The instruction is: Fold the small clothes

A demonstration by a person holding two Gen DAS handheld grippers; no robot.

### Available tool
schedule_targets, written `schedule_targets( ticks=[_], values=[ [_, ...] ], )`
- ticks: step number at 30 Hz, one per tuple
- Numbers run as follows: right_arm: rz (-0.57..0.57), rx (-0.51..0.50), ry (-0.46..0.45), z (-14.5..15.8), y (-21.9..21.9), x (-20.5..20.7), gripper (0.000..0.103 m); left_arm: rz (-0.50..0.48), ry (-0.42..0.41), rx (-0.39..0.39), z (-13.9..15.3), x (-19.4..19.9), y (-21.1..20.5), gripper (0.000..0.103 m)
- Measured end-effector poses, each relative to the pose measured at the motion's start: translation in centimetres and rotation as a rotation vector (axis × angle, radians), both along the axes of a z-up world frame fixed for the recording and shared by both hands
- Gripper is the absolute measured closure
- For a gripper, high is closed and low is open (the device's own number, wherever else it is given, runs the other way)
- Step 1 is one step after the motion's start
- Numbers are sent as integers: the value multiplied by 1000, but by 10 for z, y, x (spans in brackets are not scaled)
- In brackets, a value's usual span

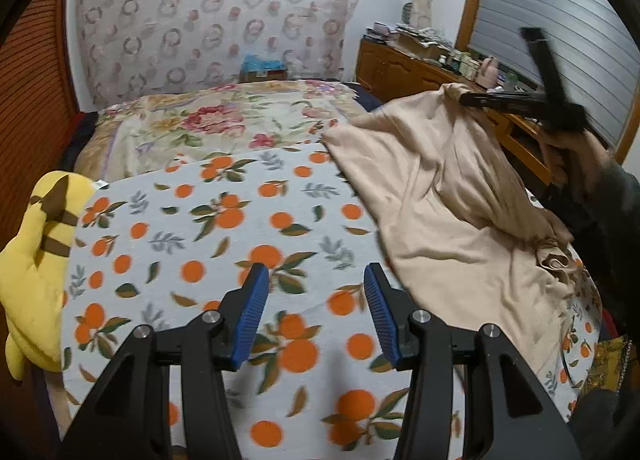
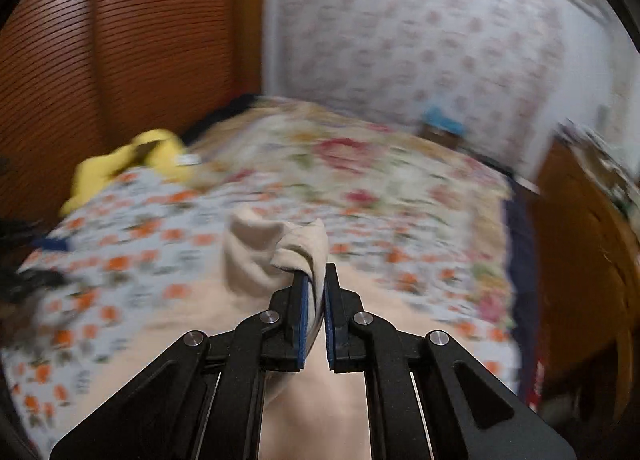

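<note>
Orange-printed white fleece blanket (image 1: pixel 224 228) covers the near end of the bed, and the soft beige knit garment (image 1: pixel 440 196) lies rumpled across its right side, one corner drawn up. By my reckoning this is the opening step: getting the piece lifted so it can be spread flat. The right gripper (image 2: pixel 316 280) has its jaws pressed together on a bunched fold of that cloth; the left gripper (image 1: pixel 314 300) hangs half-spread over bare blanket, holding nothing. Next, I'd judge, the left must catch a second corner. Only the left view shows the whole garment; only the right shows the pinch itself.
</note>
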State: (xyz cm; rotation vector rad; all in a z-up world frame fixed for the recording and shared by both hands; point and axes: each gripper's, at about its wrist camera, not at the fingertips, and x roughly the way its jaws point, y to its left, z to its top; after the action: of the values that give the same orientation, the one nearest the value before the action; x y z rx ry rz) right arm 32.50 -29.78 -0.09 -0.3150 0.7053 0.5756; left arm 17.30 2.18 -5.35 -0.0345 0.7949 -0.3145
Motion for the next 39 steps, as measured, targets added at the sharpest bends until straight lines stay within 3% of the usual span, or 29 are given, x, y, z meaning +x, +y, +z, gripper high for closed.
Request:
schedule_targets(
  ticks=[5,7,10,18,26,30,38,39],
  values=[
    [-219,-78,60,-30,-59,62,98,-29,3,-6,1,-2,-18,55],
    [-270,-89,66,-37,-76,66,94,-36,7,-5,-1,-3,-25,55],
    [-295,-96,65,-39,-87,60,74,-48,10,-4,-2,-8,-34,55],
    [-211,-39,60,-24,-95,-37,72,-68,-8,-13,-4,-36,-62,55],
    [-119,35,96,-31,-81,-141,66,-67,2,-15,-15,-62,-78,55],
    [-88,52,94,-38,-73,-170,61,-59,5,-27,-19,-73,-82,55],
    [-51,32,111,-65,-60,-193,61,-76,33,-44,-29,-86,-93,55],
    [-57,25,109,-68,-60,-194,75,-81,35,-44,-30,-88,-96,55]
  ],
)
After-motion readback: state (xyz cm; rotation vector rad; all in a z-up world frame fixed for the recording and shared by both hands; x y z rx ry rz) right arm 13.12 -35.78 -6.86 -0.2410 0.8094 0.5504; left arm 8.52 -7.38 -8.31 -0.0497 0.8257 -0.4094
